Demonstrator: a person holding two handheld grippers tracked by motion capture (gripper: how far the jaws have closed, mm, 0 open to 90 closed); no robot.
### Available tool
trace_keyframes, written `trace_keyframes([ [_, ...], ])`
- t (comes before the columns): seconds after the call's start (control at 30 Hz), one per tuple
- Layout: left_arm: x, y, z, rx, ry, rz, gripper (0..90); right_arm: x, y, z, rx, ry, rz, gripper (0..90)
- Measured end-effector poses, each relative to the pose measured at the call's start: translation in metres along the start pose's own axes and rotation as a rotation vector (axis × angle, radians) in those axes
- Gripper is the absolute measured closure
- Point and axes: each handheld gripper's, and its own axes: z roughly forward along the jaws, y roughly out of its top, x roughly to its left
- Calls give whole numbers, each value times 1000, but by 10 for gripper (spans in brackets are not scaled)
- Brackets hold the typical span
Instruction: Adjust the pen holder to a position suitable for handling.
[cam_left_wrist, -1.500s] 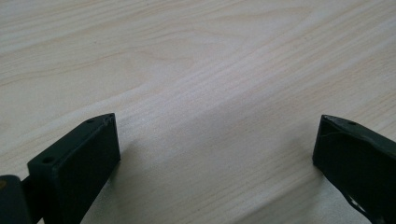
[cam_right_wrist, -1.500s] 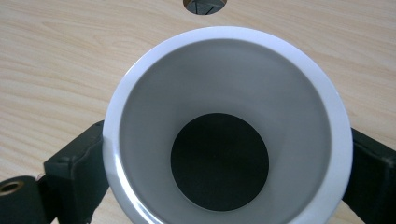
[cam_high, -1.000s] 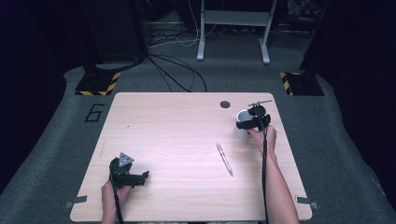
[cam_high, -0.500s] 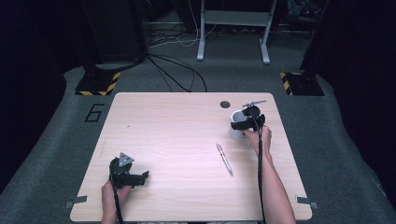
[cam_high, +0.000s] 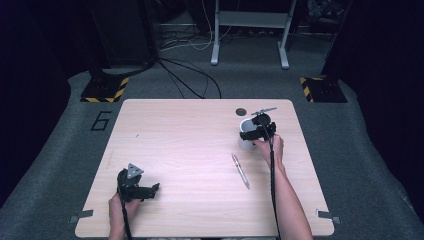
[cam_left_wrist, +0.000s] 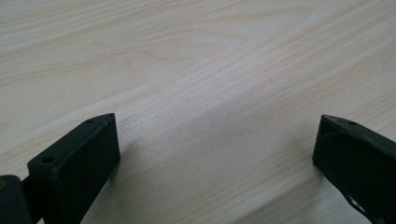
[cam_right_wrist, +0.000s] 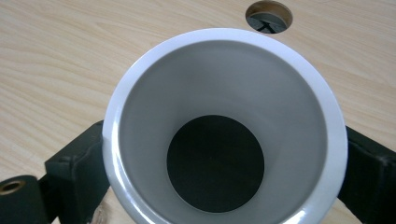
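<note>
A pale wooden surface (cam_high: 190, 150) seen from above, with a person's forearms reaching in from the near edge. The landmark is a white cup (cam_high: 246, 134) standing upright toward the far right part of the surface. The right gripper (cam_high: 257, 131) is at the cup, its jaws set on either side of the cup's wall. In the right gripper view the cup (cam_right_wrist: 224, 126) is seen from above: a glossy white rim, grey inner wall and dark bottom, apparently empty, with a black jaw pressed against each flank. The cup looks pinched between them.

A silver pen (cam_high: 240, 170) lies flat on the surface just nearer the person than the cup, apart from it. A round cable hole (cam_high: 241, 111) sits just beyond the cup. Well to the cup's left, near the front edge, the left gripper (cam_high: 145, 190) rests low over bare wood, its jaws spread wide with nothing between them, as the left gripper view confirms.

Risks, as a judgement: the cup's wall is smooth and flares toward the rim, so a light pinch could let it slide downward or tip when lifted. Dragging it toward the person could knock the pen and set it rolling. Pushing it away could catch its base on the cable hole and tilt it.
</note>
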Motion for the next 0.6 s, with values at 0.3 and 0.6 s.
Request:
trace_keyframes([
  [0.3,0,0,0,3,-1,4,6,17,5,6,0,29,-30,56],
  [0.6,0,0,0,2,-1,3,6,29,9,10,4,44,-48,56],
])
